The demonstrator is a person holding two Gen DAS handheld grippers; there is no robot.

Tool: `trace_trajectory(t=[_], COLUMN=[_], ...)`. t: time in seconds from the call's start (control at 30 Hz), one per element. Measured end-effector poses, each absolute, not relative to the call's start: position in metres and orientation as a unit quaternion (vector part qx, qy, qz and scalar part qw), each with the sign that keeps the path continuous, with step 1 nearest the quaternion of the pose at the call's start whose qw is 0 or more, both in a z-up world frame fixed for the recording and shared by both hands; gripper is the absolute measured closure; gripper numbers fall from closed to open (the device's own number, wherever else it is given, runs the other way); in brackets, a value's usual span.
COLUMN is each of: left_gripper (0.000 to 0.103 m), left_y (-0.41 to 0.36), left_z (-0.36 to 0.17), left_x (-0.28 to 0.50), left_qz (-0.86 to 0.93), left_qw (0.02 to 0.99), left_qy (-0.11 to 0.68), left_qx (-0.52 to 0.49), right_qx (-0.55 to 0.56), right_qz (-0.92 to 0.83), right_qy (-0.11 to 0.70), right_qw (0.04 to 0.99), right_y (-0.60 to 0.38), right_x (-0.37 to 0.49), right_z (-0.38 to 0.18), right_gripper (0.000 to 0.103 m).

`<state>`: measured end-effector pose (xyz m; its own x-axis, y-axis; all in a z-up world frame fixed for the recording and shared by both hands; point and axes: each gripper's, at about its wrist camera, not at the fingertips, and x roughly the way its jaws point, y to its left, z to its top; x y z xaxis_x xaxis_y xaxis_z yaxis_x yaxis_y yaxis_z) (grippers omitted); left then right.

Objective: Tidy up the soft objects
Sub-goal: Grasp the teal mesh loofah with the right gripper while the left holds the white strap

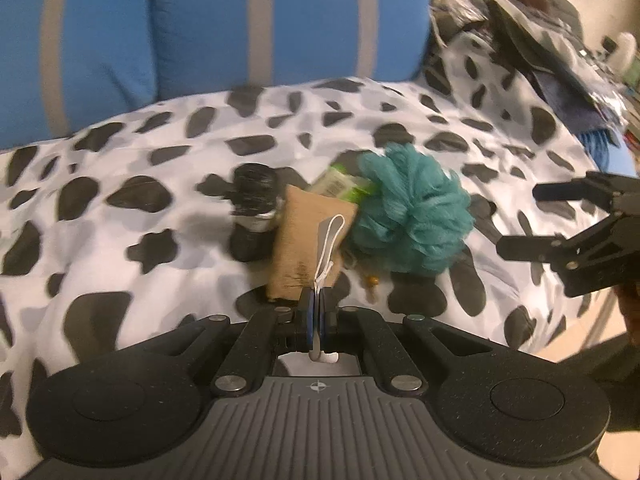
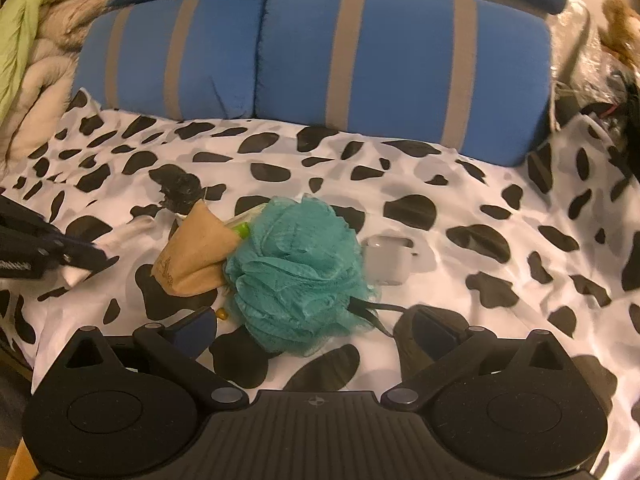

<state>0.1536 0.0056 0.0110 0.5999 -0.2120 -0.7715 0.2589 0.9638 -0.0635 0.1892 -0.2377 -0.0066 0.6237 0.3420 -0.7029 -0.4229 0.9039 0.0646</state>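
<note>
Left wrist: left gripper is pinching the white cord of the tan pouch, lying against the teal loofah on the spotted sheet.
Right wrist: right gripper is gaping wide, flanking the loofah; grey case sitting just beside it.

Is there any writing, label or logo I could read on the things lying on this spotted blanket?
None can be read.
Tan pouch: a dark printed mark near its lower end, too blurred to read.
Green and white packet: a barcode-like label, too small and blurred.
White case: no writing visible.
Teal bath pouf: no label visible.
</note>
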Motion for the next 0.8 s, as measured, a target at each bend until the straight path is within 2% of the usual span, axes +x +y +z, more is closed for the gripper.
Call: trace_trajectory(t=[0.8], left_gripper=[0.100], left_y=[0.024], left_z=[0.027], left_x=[0.157], left_qz=[-0.117], left_qw=[0.907], left_qy=[0.404], left_qx=[-0.027], right_qx=[-0.095], right_qz=[0.235], right_qy=[0.422], right_qw=[0.871], right_y=[-0.187], right_x=[0.267], right_z=[-0.048], right_gripper=[0.000])
